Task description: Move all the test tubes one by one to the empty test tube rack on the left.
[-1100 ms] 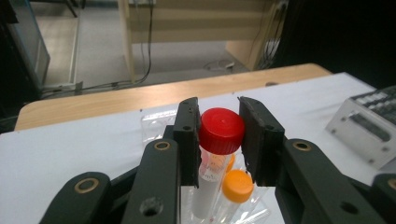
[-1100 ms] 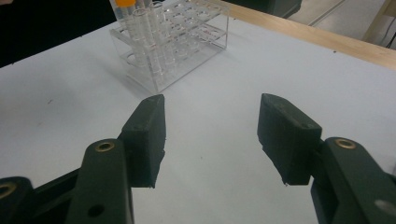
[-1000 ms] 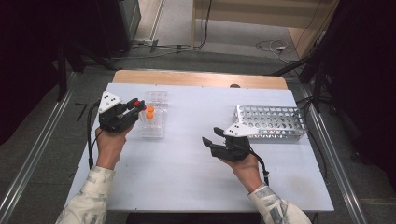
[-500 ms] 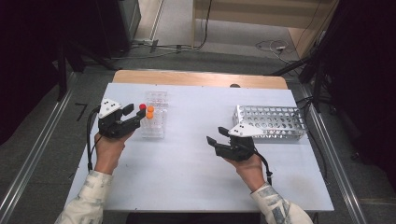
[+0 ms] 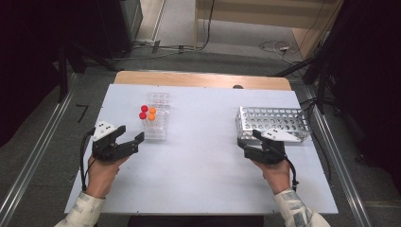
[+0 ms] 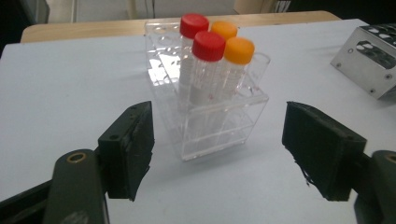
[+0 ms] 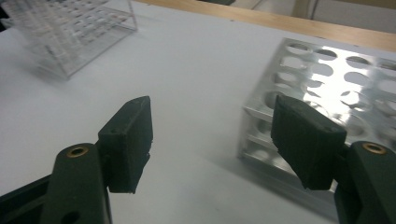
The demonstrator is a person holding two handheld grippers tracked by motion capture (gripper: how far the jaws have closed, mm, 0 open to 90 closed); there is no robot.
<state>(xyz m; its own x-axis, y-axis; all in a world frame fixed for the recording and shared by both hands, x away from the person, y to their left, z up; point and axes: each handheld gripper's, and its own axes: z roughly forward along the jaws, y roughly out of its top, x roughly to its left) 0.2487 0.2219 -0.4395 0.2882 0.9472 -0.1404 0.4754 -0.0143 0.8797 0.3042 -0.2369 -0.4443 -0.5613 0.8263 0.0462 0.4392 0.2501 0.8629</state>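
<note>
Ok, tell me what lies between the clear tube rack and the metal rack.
Nothing: the high view shows bare white table between the clear tube rack and the metal rack.

We are holding the left gripper low, the right gripper level, both jaws just opening wide, empty.

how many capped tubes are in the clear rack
4: two red-capped tubes on the rack's left side, two orange-capped tubes right beside them, in a tight square at its near end.
</note>
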